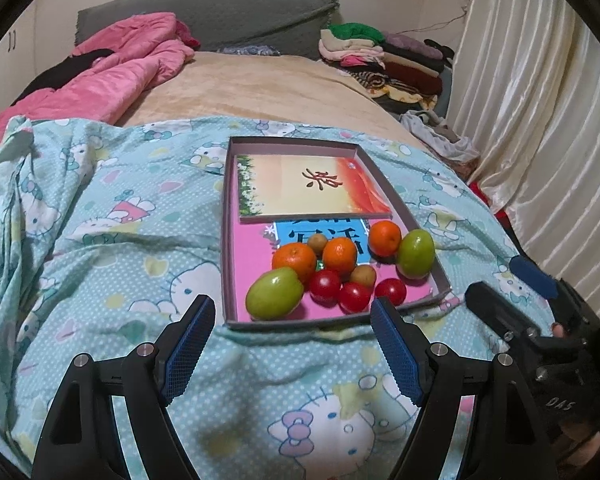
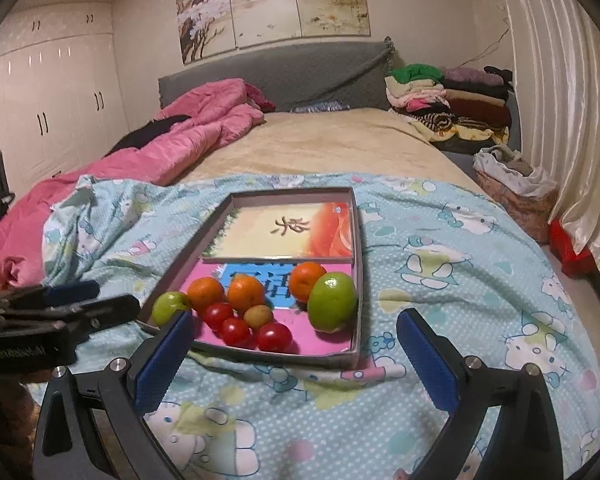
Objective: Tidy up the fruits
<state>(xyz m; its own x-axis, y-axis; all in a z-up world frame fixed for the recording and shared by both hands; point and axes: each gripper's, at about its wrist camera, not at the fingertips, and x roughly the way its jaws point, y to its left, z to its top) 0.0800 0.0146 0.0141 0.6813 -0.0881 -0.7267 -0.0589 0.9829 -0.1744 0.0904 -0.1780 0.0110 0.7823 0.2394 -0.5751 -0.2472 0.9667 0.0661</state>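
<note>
A shallow cardboard box [image 1: 226,240] [image 2: 360,280] lies on the Hello Kitty sheet. Its near half holds a cluster of fruit: three oranges [image 1: 295,261] [image 2: 245,293], two green fruits [image 1: 274,293] [image 2: 332,302], three red tomatoes [image 1: 355,297] [image 2: 275,337] and two small brown fruits [image 1: 363,275] [image 2: 258,316]. My left gripper [image 1: 294,308] is open and empty, just in front of the box's near edge. My right gripper [image 2: 296,322] is open and empty, at the box's near right corner. Each gripper shows at the edge of the other's view.
A picture card [image 1: 308,186] [image 2: 288,232] fills the box's far half. A pink quilt [image 1: 120,68] [image 2: 172,140] lies on the left of the bed. Folded clothes [image 1: 380,56] [image 2: 448,96] are stacked at the back right. Curtains [image 1: 540,100] hang on the right.
</note>
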